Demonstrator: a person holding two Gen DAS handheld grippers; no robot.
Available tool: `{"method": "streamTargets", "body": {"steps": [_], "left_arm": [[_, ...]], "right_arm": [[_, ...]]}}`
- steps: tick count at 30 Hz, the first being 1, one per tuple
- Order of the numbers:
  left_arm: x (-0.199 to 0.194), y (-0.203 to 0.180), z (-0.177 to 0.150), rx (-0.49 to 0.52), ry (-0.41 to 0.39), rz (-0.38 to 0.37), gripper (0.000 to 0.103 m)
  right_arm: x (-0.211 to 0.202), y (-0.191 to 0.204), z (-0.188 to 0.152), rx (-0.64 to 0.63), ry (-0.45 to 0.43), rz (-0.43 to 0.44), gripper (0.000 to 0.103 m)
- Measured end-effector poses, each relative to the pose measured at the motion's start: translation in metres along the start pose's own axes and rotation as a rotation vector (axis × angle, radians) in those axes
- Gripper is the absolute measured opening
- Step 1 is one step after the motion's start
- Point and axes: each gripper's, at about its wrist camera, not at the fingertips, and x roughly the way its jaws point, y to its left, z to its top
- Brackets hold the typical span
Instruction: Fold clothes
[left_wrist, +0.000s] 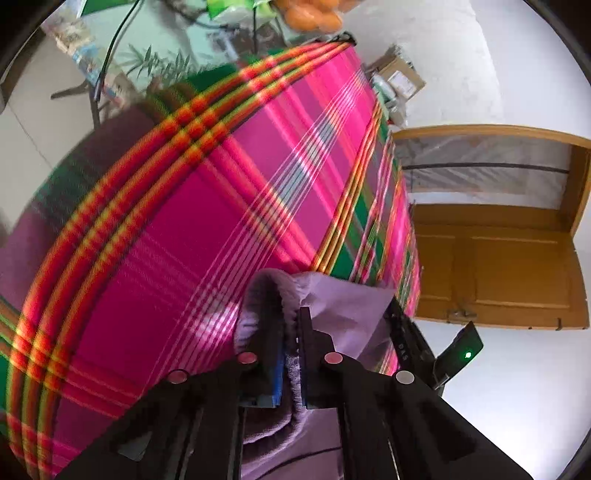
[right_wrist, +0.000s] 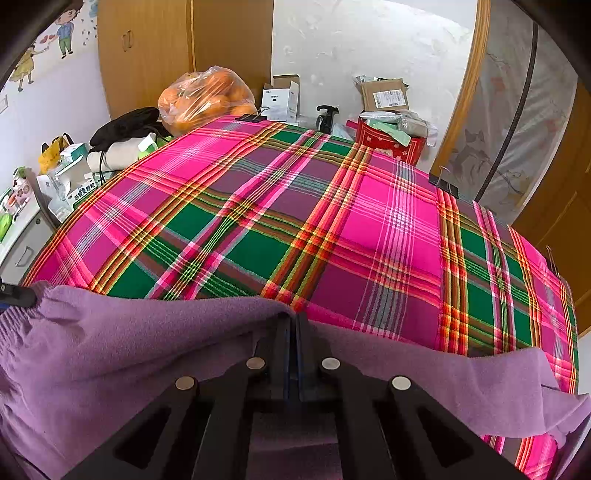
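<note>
A lilac fleece garment (right_wrist: 122, 347) hangs between both grippers over a table covered with a pink, green and red plaid cloth (right_wrist: 295, 221). My right gripper (right_wrist: 294, 321) is shut on the garment's upper edge, and the fabric drapes to either side of it. At the far left of the right wrist view, the other gripper's tip (right_wrist: 16, 295) pinches the ribbed hem. In the left wrist view my left gripper (left_wrist: 291, 314) is shut on the bunched ribbed edge of the garment (left_wrist: 343, 306), tilted above the plaid cloth (left_wrist: 207, 229).
Along the table's far side stand a bag of oranges (right_wrist: 207, 98), a black bundle (right_wrist: 125, 123), white boxes (right_wrist: 280, 98), a red box (right_wrist: 388, 144) and a cardboard parcel (right_wrist: 386, 94). Binder clips (right_wrist: 443, 184) pin the cloth. A wooden door (left_wrist: 498, 266) is at the right.
</note>
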Motion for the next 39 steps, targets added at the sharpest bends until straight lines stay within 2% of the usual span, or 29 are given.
{"method": "streamTargets", "body": {"steps": [4, 9, 16, 20, 23, 27, 30, 32, 34, 36, 39], "left_arm": [[-0.018, -0.006, 0.007, 0.043, -0.116, 0.01, 0.006], [-0.032, 0.004, 0.026, 0.036, -0.175, 0.029, 0.006], [-0.031, 0.027, 0.045, -0.024, -0.192, 0.054, 0.005], [-0.029, 0.028, 0.054, -0.028, -0.206, 0.058, 0.005], [-0.027, 0.033, 0.056, -0.04, -0.205, 0.069, 0.005], [-0.024, 0.041, 0.056, -0.064, -0.197, 0.048, 0.005], [-0.025, 0.041, 0.053, -0.055, -0.194, 0.044, 0.006], [-0.026, 0.04, 0.05, -0.052, -0.184, 0.038, 0.006], [-0.03, 0.039, 0.045, -0.043, -0.182, 0.033, 0.006], [-0.041, 0.039, 0.036, -0.032, -0.204, 0.049, 0.015], [-0.055, 0.04, 0.022, -0.026, -0.205, 0.045, 0.016]], "right_arm": [[-0.005, 0.007, 0.002, -0.02, -0.021, -0.001, 0.003], [-0.008, 0.026, 0.018, -0.04, -0.051, 0.017, 0.003], [0.002, 0.052, 0.046, -0.055, -0.078, 0.013, 0.002], [0.011, 0.056, 0.058, -0.023, -0.077, 0.006, 0.002], [0.022, 0.06, 0.059, -0.02, -0.055, -0.006, 0.003], [0.032, 0.059, 0.055, 0.006, 0.002, 0.008, 0.003], [0.017, 0.06, 0.05, 0.003, -0.015, 0.005, 0.009], [0.004, 0.063, 0.045, -0.008, -0.031, 0.008, 0.02], [-0.012, 0.071, 0.035, -0.031, -0.032, 0.043, 0.024], [-0.027, 0.08, 0.024, -0.054, -0.033, 0.077, 0.024], [-0.05, 0.093, 0.009, -0.089, -0.034, 0.129, 0.025]]}}
